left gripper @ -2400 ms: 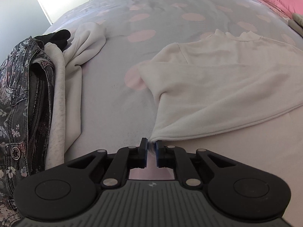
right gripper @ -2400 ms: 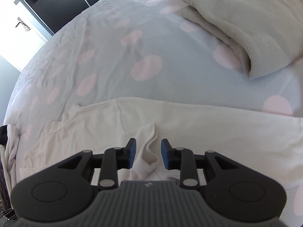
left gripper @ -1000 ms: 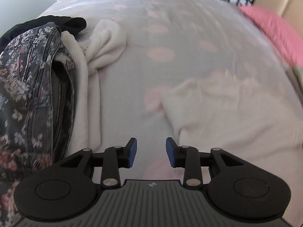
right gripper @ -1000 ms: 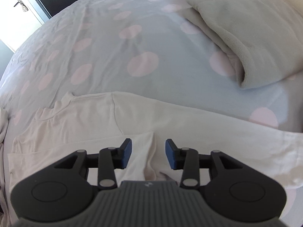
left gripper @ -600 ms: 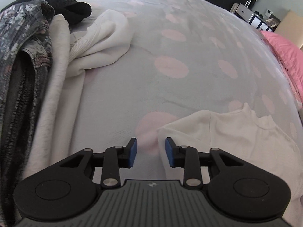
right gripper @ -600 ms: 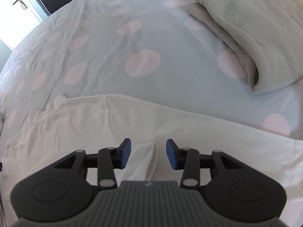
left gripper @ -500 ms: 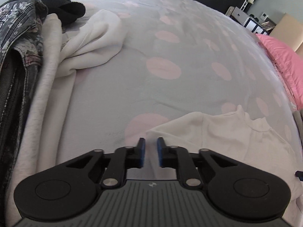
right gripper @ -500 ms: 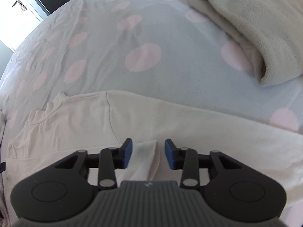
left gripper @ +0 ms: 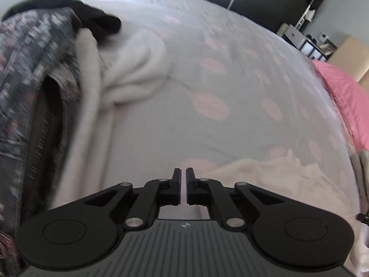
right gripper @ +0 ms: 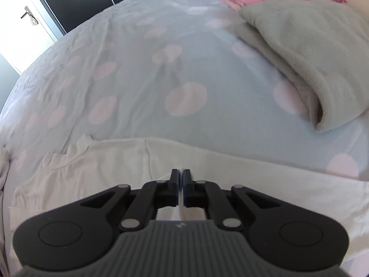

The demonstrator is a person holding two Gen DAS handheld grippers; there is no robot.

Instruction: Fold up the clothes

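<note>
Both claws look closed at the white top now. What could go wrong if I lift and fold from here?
The left claw sits at the very edge of the white top; its bite could slip. The right claw pinches a folded flap, so layers may bunch. The clothes pile lies close on the left and could snag.

Both fisheye views sit low and close over the bed [left gripper: 230,127], each looking forward along its own tongs, the left toward the clothes pile [left gripper: 41,87] and far cabinets, the right toward the grey blanket [right gripper: 311,53] and door, and both share the white top [right gripper: 103,161].
</note>
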